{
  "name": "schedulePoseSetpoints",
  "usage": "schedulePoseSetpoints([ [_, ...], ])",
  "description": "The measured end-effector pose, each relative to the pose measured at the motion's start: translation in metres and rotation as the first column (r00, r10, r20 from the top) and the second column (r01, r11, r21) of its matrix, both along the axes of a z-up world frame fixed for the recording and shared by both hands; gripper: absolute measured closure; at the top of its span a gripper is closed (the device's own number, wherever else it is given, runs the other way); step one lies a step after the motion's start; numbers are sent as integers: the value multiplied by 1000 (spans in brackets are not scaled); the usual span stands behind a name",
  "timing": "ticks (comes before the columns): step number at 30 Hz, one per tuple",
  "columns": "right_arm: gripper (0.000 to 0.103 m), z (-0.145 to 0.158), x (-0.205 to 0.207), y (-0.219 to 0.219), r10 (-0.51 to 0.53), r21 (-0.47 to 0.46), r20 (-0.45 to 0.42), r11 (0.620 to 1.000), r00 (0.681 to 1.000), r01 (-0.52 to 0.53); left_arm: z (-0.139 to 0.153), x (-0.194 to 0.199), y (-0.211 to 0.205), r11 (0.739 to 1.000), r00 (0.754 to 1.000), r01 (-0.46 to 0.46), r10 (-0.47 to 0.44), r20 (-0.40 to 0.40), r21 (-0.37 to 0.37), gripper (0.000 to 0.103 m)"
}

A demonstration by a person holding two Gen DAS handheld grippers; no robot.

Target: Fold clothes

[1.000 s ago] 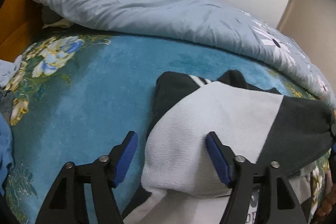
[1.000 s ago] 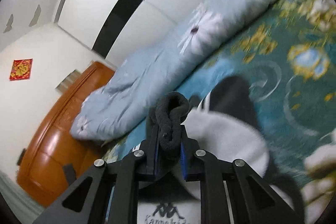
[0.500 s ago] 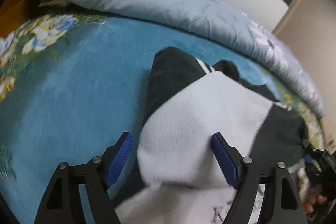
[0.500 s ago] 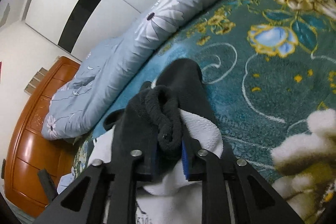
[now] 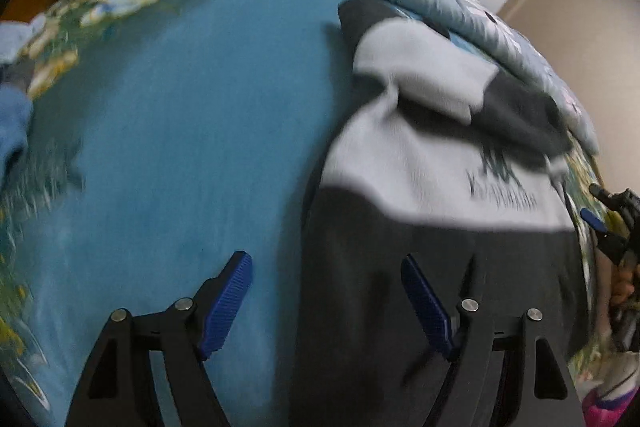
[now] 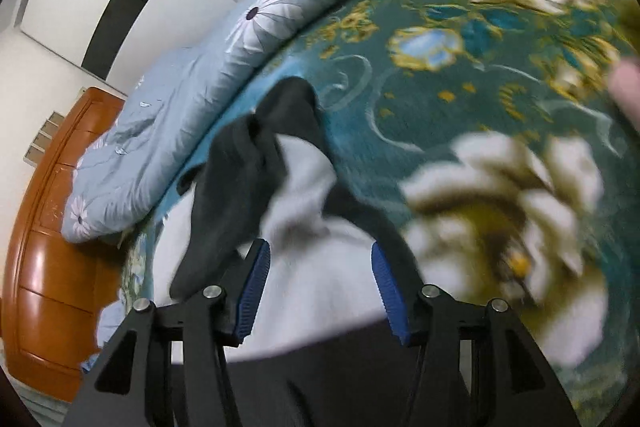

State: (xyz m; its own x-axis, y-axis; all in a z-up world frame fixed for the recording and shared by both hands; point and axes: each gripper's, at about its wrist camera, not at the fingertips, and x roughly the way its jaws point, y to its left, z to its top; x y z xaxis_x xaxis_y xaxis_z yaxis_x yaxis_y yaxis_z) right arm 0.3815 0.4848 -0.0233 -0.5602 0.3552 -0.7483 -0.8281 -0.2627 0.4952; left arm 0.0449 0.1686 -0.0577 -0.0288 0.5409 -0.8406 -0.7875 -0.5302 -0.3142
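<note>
Fleece, black and white: the sweater [image 5: 432,195] lies on the bed [image 5: 192,131], spread over the teal floral cover, and fills the near field of both wrist views.

Nearest, my left tongs [image 5: 328,301] gape wide and grip nothing. They hover over the sweater's left edge, one pad above bare cover, the other above the black lower panel. Touching or just clear of the cloth, I cannot tell; the view is blurred.

My right tongs [image 6: 318,287] are likewise parted, moderately wide, with nothing between the pads. They sit over the white chest panel, close above it. In the left view they show small at the far right edge, beside the sweater's other side.

Mid-distance: a sleeve [image 5: 460,83], white running to a black cuff, lies folded across the chest, above the dark printed logo. I judge it was laid there to bring the sides inward, so the body becomes a narrower block. Both tongs empty fits a sleeve set down and let go.

Farther off, the sweater's black upper end reaches toward the pale blue flowered quilt [image 6: 224,59], bunched along the far edge of the bed, likely pushed back to give folding room. Beyond that, a wooden headboard [image 6: 52,235].
</note>
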Motion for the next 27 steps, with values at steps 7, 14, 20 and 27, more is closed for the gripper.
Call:
schedulePoseSetpoints([
  [7, 48, -10, 43, -69, 97, 87, 157, 990, 983, -111, -7, 29, -29, 994, 997, 71, -71, -4, 78, 3],
  [14, 48, -29, 77, -98, 170, 71, 110, 981, 979, -178, -9, 46, -41, 987, 995, 102, -102, -7, 124, 0],
  [20, 47, -40, 87, -123, 302, 50, -84, 953, 950, -298, -9, 45, -65, 968, 970, 160, -191, 151, 194, 0],
  [27, 48, -54, 116, -113, 271, 1, -346, 957, 898, -289, -14, 38, -91, 929, 924, 184, -275, 266, 320, 0],
])
